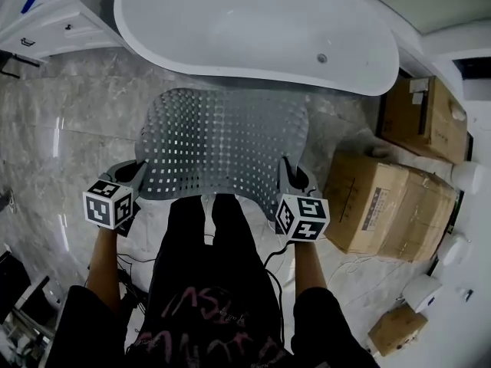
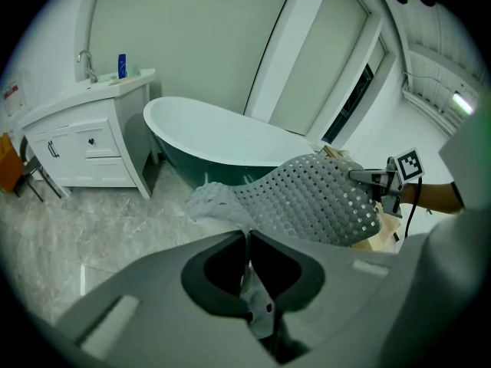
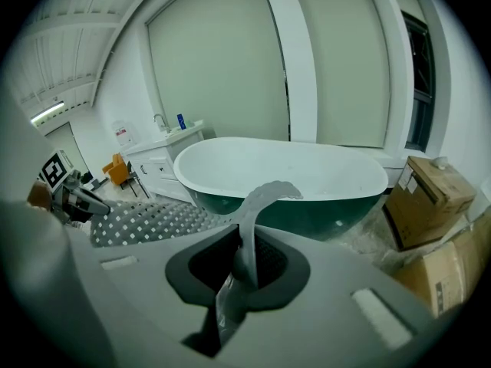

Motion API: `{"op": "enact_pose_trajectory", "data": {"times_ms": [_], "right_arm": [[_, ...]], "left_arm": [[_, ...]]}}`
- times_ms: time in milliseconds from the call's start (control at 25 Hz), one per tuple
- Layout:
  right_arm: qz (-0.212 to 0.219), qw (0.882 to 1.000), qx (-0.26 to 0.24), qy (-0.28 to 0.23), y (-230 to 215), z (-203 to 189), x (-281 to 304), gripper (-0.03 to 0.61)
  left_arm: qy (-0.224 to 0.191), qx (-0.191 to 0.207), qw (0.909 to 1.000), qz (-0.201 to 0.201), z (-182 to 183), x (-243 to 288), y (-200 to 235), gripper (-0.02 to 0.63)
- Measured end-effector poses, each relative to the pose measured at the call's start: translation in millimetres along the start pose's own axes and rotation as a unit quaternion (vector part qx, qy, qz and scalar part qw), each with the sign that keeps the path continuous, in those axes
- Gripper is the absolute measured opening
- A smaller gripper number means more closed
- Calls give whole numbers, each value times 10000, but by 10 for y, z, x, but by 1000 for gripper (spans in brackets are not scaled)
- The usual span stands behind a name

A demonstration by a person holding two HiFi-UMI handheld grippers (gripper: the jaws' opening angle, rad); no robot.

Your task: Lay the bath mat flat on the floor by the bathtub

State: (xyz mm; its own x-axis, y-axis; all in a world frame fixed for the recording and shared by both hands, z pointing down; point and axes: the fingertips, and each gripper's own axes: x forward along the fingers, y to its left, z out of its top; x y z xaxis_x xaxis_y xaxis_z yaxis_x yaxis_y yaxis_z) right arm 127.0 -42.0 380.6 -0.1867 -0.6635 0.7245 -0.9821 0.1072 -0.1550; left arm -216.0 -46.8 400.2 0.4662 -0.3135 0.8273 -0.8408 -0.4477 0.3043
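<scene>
Between the two grippers hangs the bath mat (image 1: 219, 140), grey, perforated, bowed upward and not lying flat. Left gripper (image 1: 140, 173) is clenched on the mat's near-left corner and right gripper (image 1: 288, 176) on its near-right corner; each gripper view shows a mat edge pinched between that gripper's jaws. The mat's far edge is close to the bathtub (image 1: 253, 21) side; contact can't be judged. Grey marble floor (image 1: 61, 129) lies beneath it, and the person's dark-clad legs (image 1: 215, 236) sit right at the mat's near edge. Left of the tub: white vanity cabinet (image 2: 84, 140) with a blue bottle (image 2: 122, 65) on top. Right of the mat: a large cardboard box (image 1: 383, 202), another box (image 1: 426, 117) beyond it, and a small box (image 1: 395, 328) nearer. Thin cables (image 1: 345, 271) trail across the floor near the large box.
</scene>
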Motion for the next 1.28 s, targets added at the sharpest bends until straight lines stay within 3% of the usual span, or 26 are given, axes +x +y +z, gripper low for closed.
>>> {"op": "enact_pose_trajectory", "data": {"times_ms": [1280], "right_arm": [[-39, 9992, 32, 406, -207, -876, 1088, 44]], "left_arm": [[575, -102, 9983, -5, -510, 1293, 571, 9]]}}
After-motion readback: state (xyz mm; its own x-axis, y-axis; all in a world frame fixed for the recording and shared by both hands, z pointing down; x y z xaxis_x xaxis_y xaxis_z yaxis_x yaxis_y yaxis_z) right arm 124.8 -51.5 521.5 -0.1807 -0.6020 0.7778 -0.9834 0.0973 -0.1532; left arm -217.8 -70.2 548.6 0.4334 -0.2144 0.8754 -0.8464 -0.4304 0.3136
